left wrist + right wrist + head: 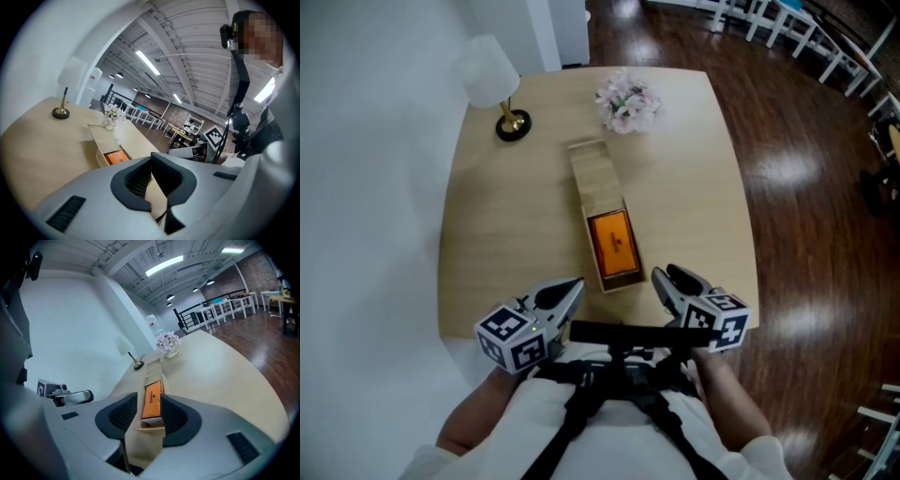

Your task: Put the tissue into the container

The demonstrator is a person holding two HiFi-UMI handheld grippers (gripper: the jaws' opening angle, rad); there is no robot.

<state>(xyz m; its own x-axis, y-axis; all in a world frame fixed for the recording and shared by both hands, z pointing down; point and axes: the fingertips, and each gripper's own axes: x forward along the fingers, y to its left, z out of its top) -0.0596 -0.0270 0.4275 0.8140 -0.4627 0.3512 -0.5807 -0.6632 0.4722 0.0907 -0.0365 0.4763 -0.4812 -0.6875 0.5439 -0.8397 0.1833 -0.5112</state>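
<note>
Over the near table (487, 253) edge I'm holding both empty, left gripper (578, 284) pinched together at its tips, right gripper (667, 276) narrowly parted, and the orange tissue pack (612, 241) lies inside the open wooden container (619, 281) just ahead.

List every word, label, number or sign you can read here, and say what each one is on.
Nothing here can be quoted as readable text.
Dark print down the middle of the orange tissue pack, which lies in the long wooden box: too small and blurred to read.
Black-and-white square markers on the left gripper and the right gripper: coded patterns, no letters or digits.
</note>
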